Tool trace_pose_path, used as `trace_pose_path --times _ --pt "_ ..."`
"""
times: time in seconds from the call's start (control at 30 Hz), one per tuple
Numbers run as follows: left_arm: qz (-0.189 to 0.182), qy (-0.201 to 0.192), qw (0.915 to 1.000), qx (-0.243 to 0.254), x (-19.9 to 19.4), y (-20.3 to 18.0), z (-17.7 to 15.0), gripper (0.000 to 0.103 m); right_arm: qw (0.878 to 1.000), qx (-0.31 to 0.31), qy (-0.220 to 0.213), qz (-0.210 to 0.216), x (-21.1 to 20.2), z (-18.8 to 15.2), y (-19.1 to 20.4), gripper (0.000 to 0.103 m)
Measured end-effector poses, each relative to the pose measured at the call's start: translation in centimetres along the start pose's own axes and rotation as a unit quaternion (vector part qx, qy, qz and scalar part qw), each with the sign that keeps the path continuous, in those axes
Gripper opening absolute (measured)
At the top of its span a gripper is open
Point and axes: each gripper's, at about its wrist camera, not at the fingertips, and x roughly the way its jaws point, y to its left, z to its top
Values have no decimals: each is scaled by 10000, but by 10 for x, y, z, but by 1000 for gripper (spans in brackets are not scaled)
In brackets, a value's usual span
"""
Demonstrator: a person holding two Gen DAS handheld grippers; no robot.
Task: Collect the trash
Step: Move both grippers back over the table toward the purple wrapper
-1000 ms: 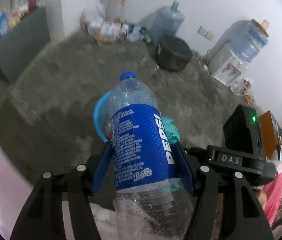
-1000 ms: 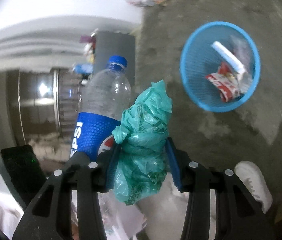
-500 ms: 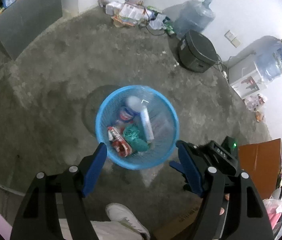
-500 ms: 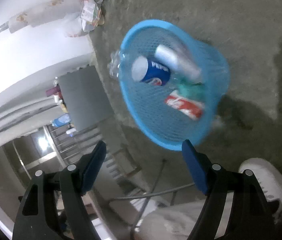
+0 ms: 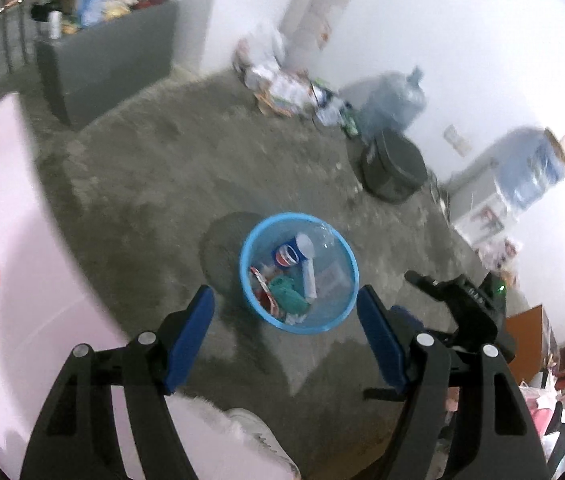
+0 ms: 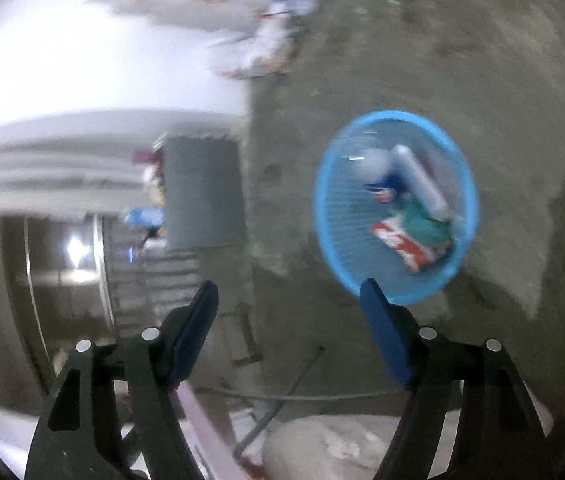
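Note:
A blue mesh waste basket (image 5: 344, 304) stands on the concrete floor, just beyond my left gripper (image 5: 285, 320), which is open and empty above it. Inside lie a Pepsi bottle (image 5: 290, 254), a green plastic bag (image 5: 288, 298), a white tube (image 5: 309, 280) and a red wrapper (image 5: 260, 284). In the right wrist view the basket (image 6: 332, 248) is up and right of my right gripper (image 6: 288, 312), which is open and empty. The bottle (image 6: 382, 184), green bag (image 6: 422, 226) and red wrapper (image 6: 406, 246) show inside. The right gripper body (image 5: 466, 308) shows in the left wrist view.
A black round container (image 5: 394, 166), water jugs (image 5: 396, 102) and a litter pile (image 5: 282, 88) line the far wall. A grey cabinet (image 5: 106, 60) stands at the back left. A pink sheet (image 5: 6, 248) is at the left. My white shoe (image 5: 258, 436) is below.
Both grippers opened and let go: the Pepsi bottle and the green bag now lie in the basket. Both grippers have pulled back from the basket since half a second ago.

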Motion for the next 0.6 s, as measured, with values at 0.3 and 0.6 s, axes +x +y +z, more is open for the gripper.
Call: trace_pose_path --times 0.3,0.6 --pt "546 -1250 9891 -549 -127 70 -71 70 9800 -1680 1046 189 46 -74 113 61" --pt "1469 -2031 9544 -1621 -231 177 -163 61 9177 -3011 2564 384 120 -208 203 55"
